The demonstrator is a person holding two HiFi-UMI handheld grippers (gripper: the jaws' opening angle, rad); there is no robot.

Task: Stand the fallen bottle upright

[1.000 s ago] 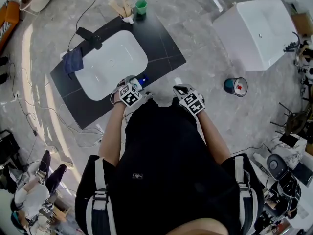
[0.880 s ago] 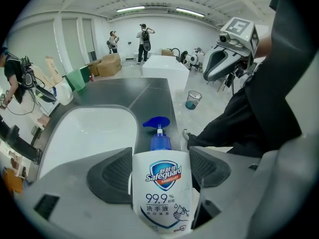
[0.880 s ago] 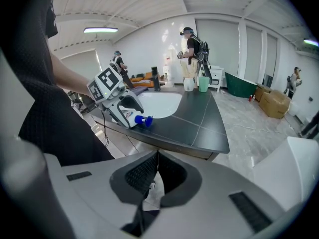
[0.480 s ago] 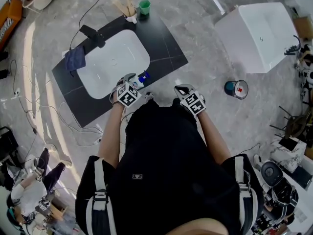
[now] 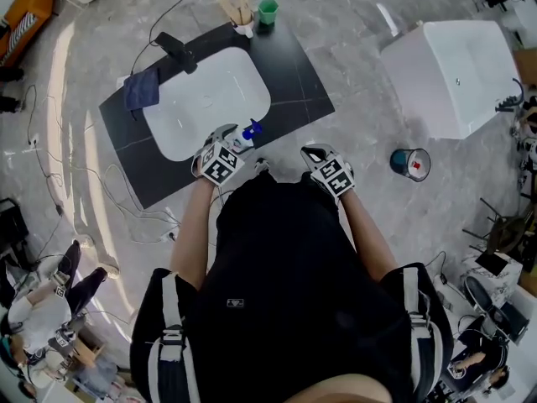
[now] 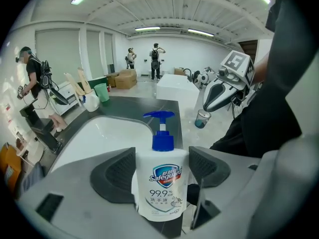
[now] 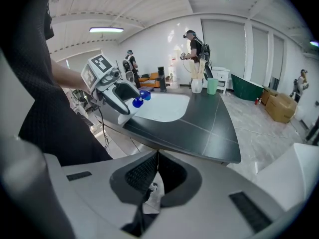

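The left tool (image 6: 160,157) is closed on the bottle (image 6: 159,188). The white body is pinched between the ribbed pads and held upright, with the blue pump on top. The bottle is seen over the dark table (image 6: 149,108), just beside the near rim of the white basin (image 6: 94,133); whether its base touches the table cannot be told. The right tool (image 7: 157,163) is held off the table's edge, near the person's body, with its jaws pressed together and nothing between them. A green cup (image 5: 268,11) is seen at the table's far end.
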